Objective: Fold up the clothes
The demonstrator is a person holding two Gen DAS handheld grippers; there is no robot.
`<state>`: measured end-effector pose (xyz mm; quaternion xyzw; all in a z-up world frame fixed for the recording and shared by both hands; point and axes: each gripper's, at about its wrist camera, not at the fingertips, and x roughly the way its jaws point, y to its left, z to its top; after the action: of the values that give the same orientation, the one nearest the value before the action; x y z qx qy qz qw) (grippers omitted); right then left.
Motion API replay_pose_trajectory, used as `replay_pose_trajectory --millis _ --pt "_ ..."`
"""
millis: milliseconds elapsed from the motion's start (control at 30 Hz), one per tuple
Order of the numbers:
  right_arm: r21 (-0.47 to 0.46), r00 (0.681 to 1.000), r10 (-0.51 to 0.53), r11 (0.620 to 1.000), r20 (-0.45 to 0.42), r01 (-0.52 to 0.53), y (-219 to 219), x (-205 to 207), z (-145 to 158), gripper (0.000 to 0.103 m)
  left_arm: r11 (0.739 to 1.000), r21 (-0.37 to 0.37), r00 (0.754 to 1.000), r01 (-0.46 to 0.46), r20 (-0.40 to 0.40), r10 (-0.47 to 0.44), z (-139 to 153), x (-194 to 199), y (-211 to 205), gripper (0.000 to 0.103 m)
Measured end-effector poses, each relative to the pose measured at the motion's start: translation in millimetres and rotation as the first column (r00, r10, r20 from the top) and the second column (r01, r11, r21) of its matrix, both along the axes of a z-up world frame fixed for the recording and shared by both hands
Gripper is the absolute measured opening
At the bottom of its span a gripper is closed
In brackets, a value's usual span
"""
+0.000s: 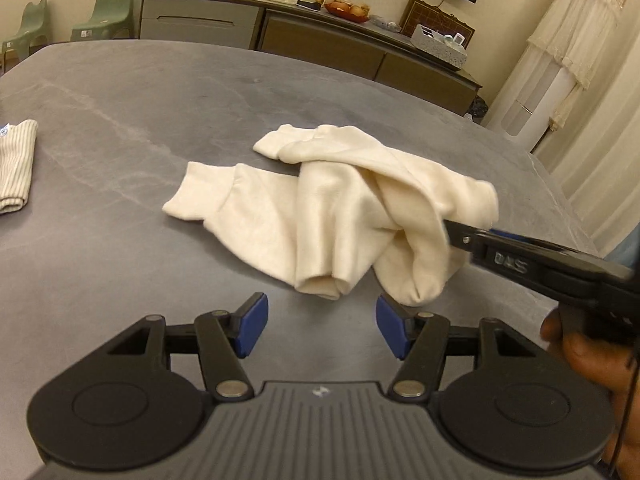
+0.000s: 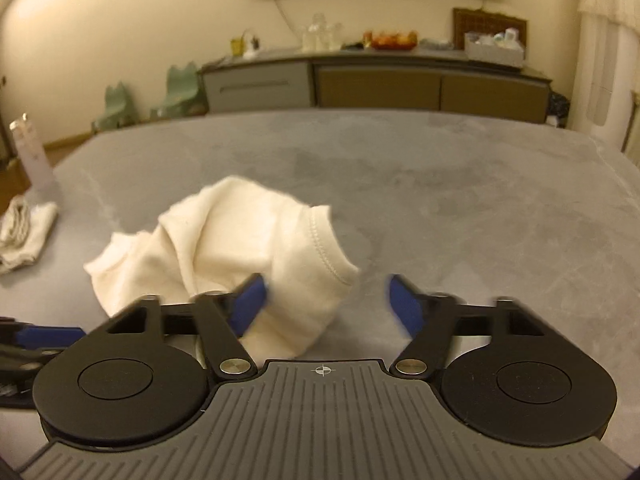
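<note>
On the right tool (image 1: 460, 232), beside cream clothing (image 1: 340, 208), raised letters read "DAS".

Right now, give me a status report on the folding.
Left gripper open, empty. Right gripper open at the cream garment, not clamped. Garment crumpled on grey table. Nothing in the way.

One cream garment (image 1: 340, 216), one folded striped cloth (image 1: 16, 164), two green chairs (image 1: 108, 12), two tongs (image 1: 320, 326).

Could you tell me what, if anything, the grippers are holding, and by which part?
Nothing is clamped. The left gripper is open and empty. The right gripper stands open, and the garment touches only one pad near its hem.
</note>
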<state>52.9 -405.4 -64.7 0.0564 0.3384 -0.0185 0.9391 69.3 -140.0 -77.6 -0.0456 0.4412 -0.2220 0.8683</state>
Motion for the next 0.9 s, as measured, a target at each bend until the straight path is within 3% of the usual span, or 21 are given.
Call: replay_pose_trajectory --millis 33,100,233,333,400,433,500,567,600,633,700,767,800,900 --pt "0.012 1.0 0.02 1.0 -0.018 -0.02 1 7 -2 0.008 1.0 -0.004 1.0 -0.005 0.0 0.005 1 1 3 0.061" --pt "-0.017 0.999 0.015 1.0 0.041 -0.015 -3 12 18 0.007 1.0 -0.015 1.0 -0.013 0.008 0.013 5 4 8 0.061" --pt "0.048 0.959 0.014 0.998 0.284 -0.029 -24 -2 116 0.007 0.998 -0.056 0.999 -0.035 0.005 0.035 9 19 16 0.061" --pt "-0.094 0.905 0.1 0.993 0.413 -0.067 -6 -16 185 0.007 0.994 -0.09 0.998 -0.055 -0.001 0.055 11 25 20 0.061" --pt "-0.158 0.889 0.171 0.981 0.424 -0.114 11 -15 205 0.007 0.993 -0.105 0.998 -0.061 -0.007 0.061 10 26 23 0.061" --pt "-0.171 0.892 0.198 0.975 0.406 -0.139 20 -9 202 0.008 0.992 -0.107 0.998 -0.06 -0.013 0.059 8 26 23 0.061" --pt "-0.185 0.906 0.264 0.96 0.332 -0.212 38 5 183 0.02 0.993 -0.1 0.998 -0.059 -0.027 0.057 3 24 25 0.061" --pt "-0.151 0.924 0.306 0.949 0.229 -0.276 40 15 145 0.062 0.994 -0.098 0.998 -0.055 -0.036 0.051 -1 21 29 0.061" --pt "-0.135 0.933 0.299 0.952 0.199 -0.277 36 15 127 0.064 0.994 -0.098 0.998 -0.05 -0.035 0.046 -2 19 32 0.061" --pt "-0.124 0.949 0.233 0.97 0.212 -0.211 23 8 112 0.065 0.994 -0.098 0.999 -0.043 -0.034 0.039 -3 18 34 0.061" --pt "-0.058 0.976 0.001 0.998 0.216 0.011 -19 -7 82 0.067 0.995 -0.091 0.999 -0.029 -0.031 0.026 -4 19 33 0.061" --pt "0.005 0.974 -0.178 0.984 0.141 0.18 -61 -19 47 0.067 0.996 -0.086 0.999 -0.018 -0.04 0.015 -6 25 27 0.061" --pt "0.017 0.974 -0.209 0.978 0.084 0.208 -74 -20 33 0.066 0.996 -0.084 0.999 -0.012 -0.043 0.009 -6 27 22 0.061" --pt "0.049 0.983 -0.179 0.983 0.048 0.176 -88 -17 24 0.067 0.994 -0.104 0.999 0.017 -0.04 -0.022 -2 32 2 0.061"
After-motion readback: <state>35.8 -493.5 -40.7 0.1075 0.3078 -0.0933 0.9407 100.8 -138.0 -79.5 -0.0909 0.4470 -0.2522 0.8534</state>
